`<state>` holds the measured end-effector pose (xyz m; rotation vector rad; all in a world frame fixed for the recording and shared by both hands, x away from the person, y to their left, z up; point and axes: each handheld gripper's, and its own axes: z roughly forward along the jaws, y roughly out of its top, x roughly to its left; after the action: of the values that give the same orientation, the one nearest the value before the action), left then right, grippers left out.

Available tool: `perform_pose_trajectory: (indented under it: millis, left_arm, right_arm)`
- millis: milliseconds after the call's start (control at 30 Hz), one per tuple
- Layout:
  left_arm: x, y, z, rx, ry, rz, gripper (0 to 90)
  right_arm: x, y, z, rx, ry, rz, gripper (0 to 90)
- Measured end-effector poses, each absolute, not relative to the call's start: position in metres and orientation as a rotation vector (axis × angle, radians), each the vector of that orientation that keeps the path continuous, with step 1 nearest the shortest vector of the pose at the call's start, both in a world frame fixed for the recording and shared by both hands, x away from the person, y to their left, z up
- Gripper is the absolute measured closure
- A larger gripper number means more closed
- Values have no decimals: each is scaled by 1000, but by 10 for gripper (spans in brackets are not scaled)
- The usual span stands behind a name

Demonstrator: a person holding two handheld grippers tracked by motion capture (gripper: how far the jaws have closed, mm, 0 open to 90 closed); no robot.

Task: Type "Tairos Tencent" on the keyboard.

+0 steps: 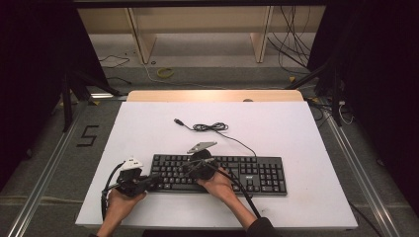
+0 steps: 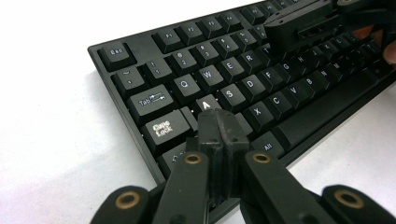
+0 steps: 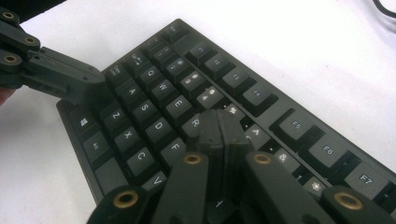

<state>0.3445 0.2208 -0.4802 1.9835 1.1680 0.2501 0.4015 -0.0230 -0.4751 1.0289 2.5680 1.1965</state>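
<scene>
**Keyboard, black: one unit**

Keyboard (image 1: 217, 174): one, lying flat on the white surface (image 1: 276, 128), near its front edge. Attached cable (image 1: 212, 127): one, loosely coiled behind it, plug end free.
Left gripper (image 1: 153, 178): one, fingers (image 2: 211, 126) pressed together, nothing between, tips over the keyboard's left end by the A key.
Right gripper (image 1: 185, 168): one, fingers (image 3: 215, 133) likewise together, over the upper letter rows.
</scene>
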Motion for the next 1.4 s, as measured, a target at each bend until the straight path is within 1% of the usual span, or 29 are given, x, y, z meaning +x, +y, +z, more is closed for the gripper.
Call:
perform_pose_trajectory:
  millis: [867, 1167, 1400]
  left_arm:
    - [347, 220, -483, 2000, 1185, 225, 892]
    - [347, 220, -482, 1999, 1175, 231, 889]
    - [345, 222, -476, 1960, 1149, 246, 851]
  right_arm:
    - [400, -19, -480, 1000, 2582, 1147, 900]
    - [400, -24, -476, 1041, 2568, 1203, 889]
    - [398, -30, -470, 1043, 2550, 1236, 876]
